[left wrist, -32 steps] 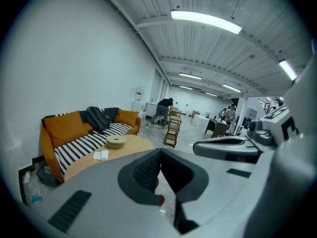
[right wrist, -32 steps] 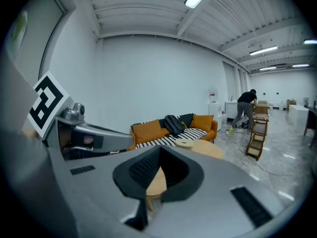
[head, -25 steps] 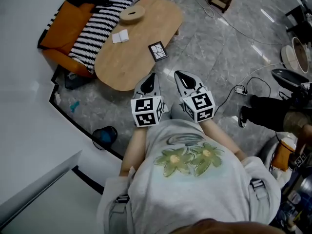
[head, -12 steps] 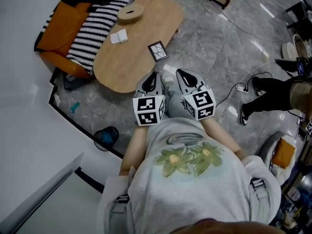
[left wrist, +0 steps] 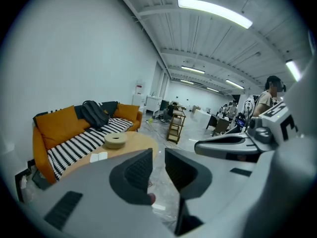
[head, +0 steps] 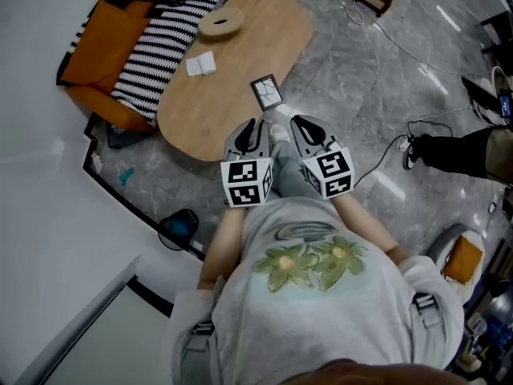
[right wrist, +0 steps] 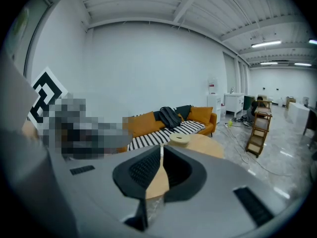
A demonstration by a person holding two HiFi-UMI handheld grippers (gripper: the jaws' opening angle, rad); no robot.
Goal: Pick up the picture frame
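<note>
We hold 2 grippers just short of the small black-edged rectangular picture frame (head: 268, 92) on the oval light-wood table (head: 232, 70).

In the head view the frame lies flat near the table's right edge, just beyond both claws and touched by neither. Our left gripper (head: 250, 127) has its jaws parted and opening, with only grey floor showing in the gap; our right gripper (head: 298, 123) has its jaws pressed together on nothing, leaving a thin slit; the 2 sit side by side, tips at the table's near end. Farther along the top lie a small white card (head: 200, 65) and a round wooden disc (head: 220, 23), both well apart from the frame. An orange sofa with a black-and-white striped cover (head: 104, 30) stands beside the table, with a black backpack (left wrist: 94, 114) on it.
</note>
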